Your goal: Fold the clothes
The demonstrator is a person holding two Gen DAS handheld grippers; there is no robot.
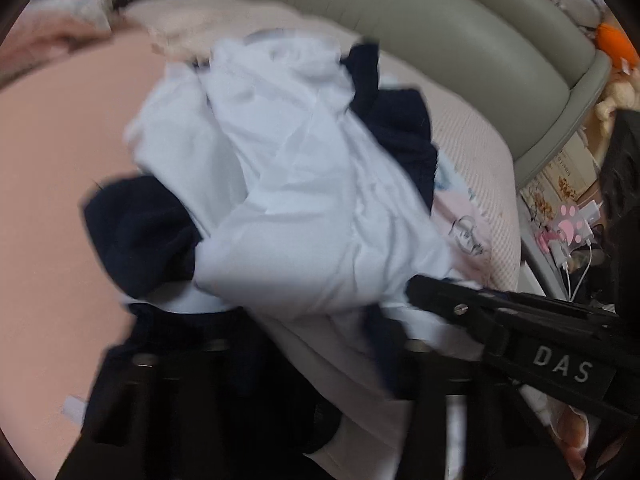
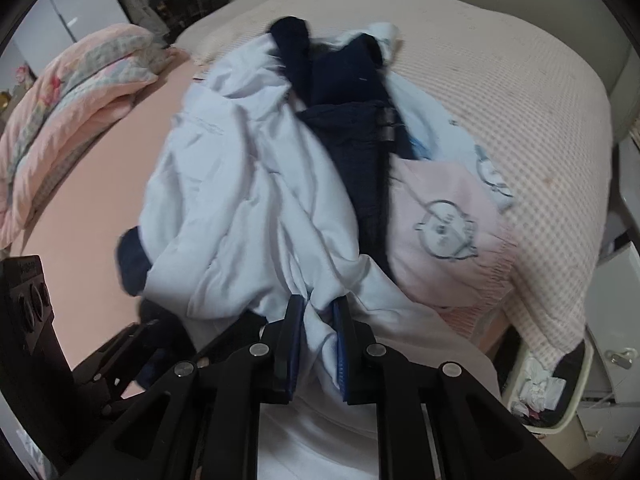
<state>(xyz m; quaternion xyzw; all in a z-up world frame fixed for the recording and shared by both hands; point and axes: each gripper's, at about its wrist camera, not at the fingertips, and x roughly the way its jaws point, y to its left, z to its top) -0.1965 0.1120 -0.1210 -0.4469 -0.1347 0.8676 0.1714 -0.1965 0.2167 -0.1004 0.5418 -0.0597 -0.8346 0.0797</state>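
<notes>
My right gripper (image 2: 318, 320) pinches a fold of the pale blue garment (image 2: 248, 184) near the bed's (image 2: 520, 92) near edge. The left gripper (image 1: 280, 364) is buried in cloth; I cannot tell its grip. The risk, I judge: navy clothes (image 2: 352, 128) and the pink top (image 2: 440, 232) overlap it, so lifting could drag them off. A basket (image 2: 576, 408) beside the bed's corner holds crumpled scraps.

Bare pink sheet (image 2: 100, 200) left of clothes heap (image 2: 248, 184)
</notes>
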